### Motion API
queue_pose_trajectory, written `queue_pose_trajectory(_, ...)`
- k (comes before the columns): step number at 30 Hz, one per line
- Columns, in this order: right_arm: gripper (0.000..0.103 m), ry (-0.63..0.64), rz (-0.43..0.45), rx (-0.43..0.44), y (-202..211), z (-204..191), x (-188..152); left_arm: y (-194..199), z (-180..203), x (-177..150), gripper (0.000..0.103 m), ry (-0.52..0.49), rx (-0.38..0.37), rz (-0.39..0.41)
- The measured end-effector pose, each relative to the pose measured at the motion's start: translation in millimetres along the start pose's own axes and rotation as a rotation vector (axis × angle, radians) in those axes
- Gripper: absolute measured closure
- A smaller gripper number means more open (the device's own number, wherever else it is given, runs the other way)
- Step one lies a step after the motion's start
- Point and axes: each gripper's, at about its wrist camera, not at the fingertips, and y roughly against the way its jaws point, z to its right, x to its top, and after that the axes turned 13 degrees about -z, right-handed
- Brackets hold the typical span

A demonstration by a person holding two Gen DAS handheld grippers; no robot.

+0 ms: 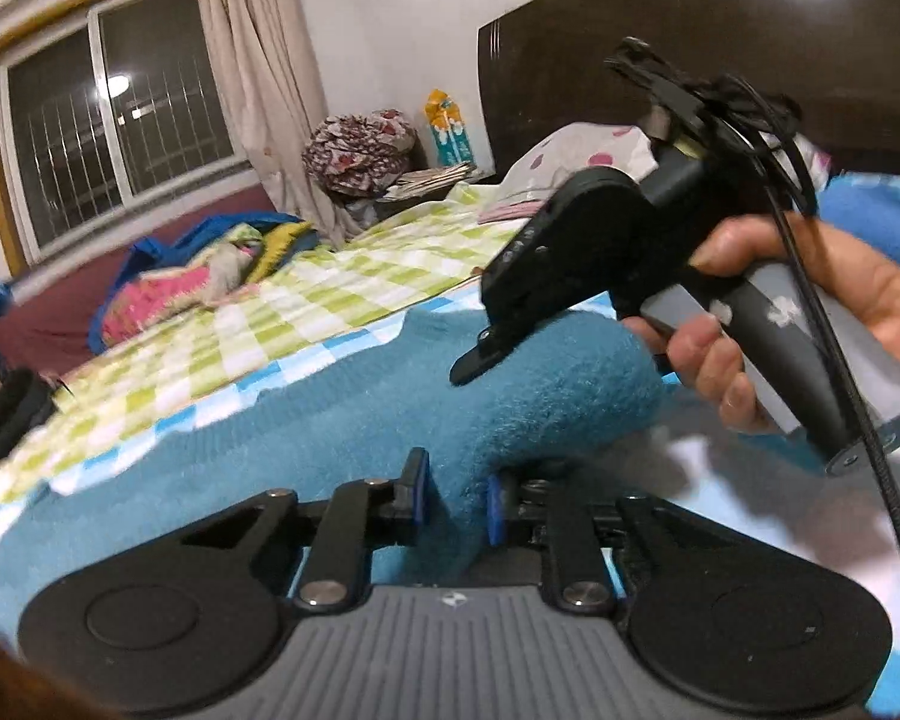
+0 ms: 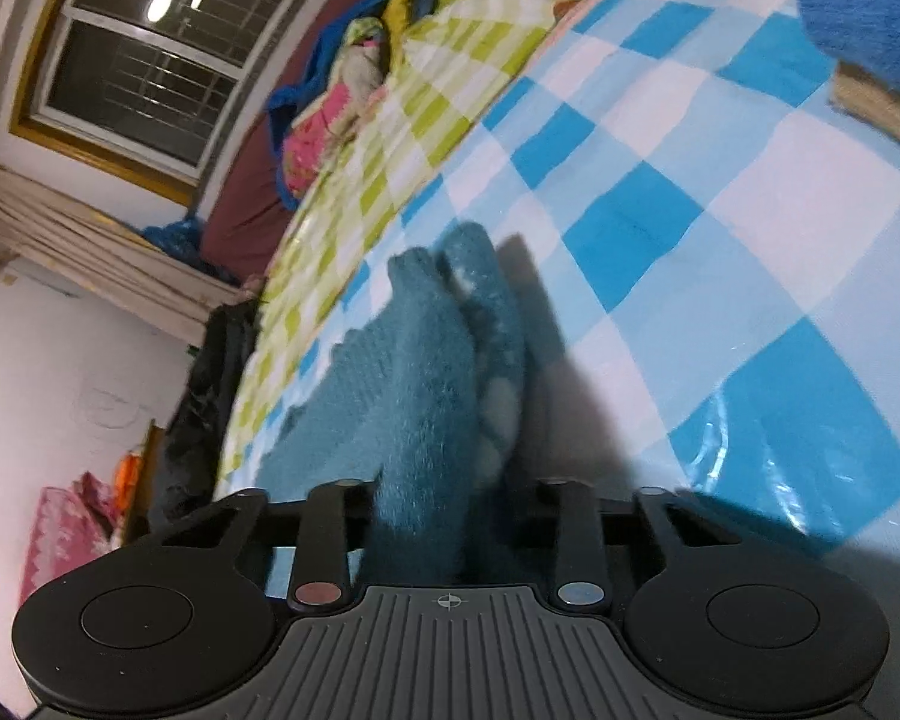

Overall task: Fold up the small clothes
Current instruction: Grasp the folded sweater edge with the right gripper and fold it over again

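Observation:
A fuzzy teal sock (image 1: 510, 396) lies on the blue-and-white checked sheet (image 1: 306, 360). My left gripper (image 1: 457, 501) is shut on a raised fold of it, blue pads (image 1: 420, 489) pressing the fabric. My right gripper (image 1: 480, 354), held in a hand, rests on the sock's far end. In the right wrist view the sock (image 2: 432, 396) runs up between the fingers of my right gripper (image 2: 444, 516), which is shut on it. The fingertips are hidden by the fabric.
A green checked sheet (image 1: 342, 276) covers the far bed half. A heap of colourful clothes (image 1: 198, 276) lies by the window. Folded blue and tan items (image 2: 870, 36) sit at the far right. A dark headboard (image 1: 690, 60) stands behind.

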Motion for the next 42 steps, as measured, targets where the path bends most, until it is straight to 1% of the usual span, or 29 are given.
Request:
queue_pose_trajectory(2,0.076,0.036,0.018,-0.021,10,-5,-7,15,-10,-5,0.07,0.028,-0.05,0.016)
queue_pose_trajectory(4,0.077,0.067,0.033,-0.044,20,-10,-14,30,-17,-10,0.067,0.033,-0.067,0.039)
queue_pose_trajectory(6,0.077,0.075,0.033,-0.051,27,-13,-17,45,-25,-14,0.067,0.035,-0.08,0.072)
queue_pose_trajectory(9,0.078,0.084,0.044,-0.075,41,-20,-21,63,-41,-18,0.064,0.061,-0.024,0.128)
queue_pose_trajectory(10,0.078,0.088,0.048,-0.08,46,-22,-23,63,-49,-19,0.062,0.082,0.017,0.138)
queue_pose_trajectory(12,0.078,0.093,0.052,-0.094,54,-28,-27,51,-68,-18,0.062,0.128,0.104,0.125)
queue_pose_trajectory(14,0.079,0.09,0.057,-0.097,62,-36,-30,32,-87,-21,0.062,0.172,0.164,0.091)
queue_pose_trajectory(16,0.079,0.098,0.061,-0.089,67,-50,-32,16,-96,-27,0.062,0.162,0.21,0.052)
queue_pose_trajectory(17,0.079,0.104,0.064,-0.08,69,-58,-33,5,-99,-31,0.062,0.144,0.221,0.018)
queue_pose_trajectory(18,0.079,0.11,0.067,-0.066,70,-68,-35,-4,-101,-34,0.062,0.142,0.21,-0.018)
queue_pose_trajectory(19,0.079,0.113,0.069,-0.054,69,-77,-35,-12,-105,-38,0.062,0.156,0.183,-0.056)
queue_pose_trajectory(20,0.079,0.116,0.071,-0.04,68,-87,-35,-16,-108,-43,0.062,0.176,0.159,-0.071)
queue_pose_trajectory(22,0.079,0.105,0.069,-0.004,62,-105,-35,-15,-116,-47,0.062,0.209,0.127,-0.06)
queue_pose_trajectory(26,0.079,0.044,0.06,0.083,36,-138,-37,-11,-126,-49,0.062,0.244,0.085,-0.064)
queue_pose_trajectory(28,0.079,0.02,0.044,0.104,15,-155,-39,-2,-133,-52,0.062,0.255,0.098,-0.063)
queue_pose_trajectory(31,0.079,0.016,0.026,0.11,-19,-180,-47,27,-150,-70,0.062,0.291,0.124,-0.059)
queue_pose_trajectory(35,0.079,-0.003,0.011,0.091,-69,-199,-60,62,-167,-99,0.062,0.304,0.173,-0.051)
queue_pose_trajectory(38,0.079,-0.025,-0.003,0.06,-106,-209,-70,71,-181,-115,0.062,0.34,0.177,-0.056)
queue_pose_trajectory(40,0.079,-0.029,-0.013,0.033,-127,-213,-76,68,-189,-123,0.062,0.384,0.164,-0.067)
queue_pose_trajectory(42,0.079,-0.027,-0.018,-0.005,-145,-219,-83,61,-200,-132,0.062,0.446,0.126,-0.074)
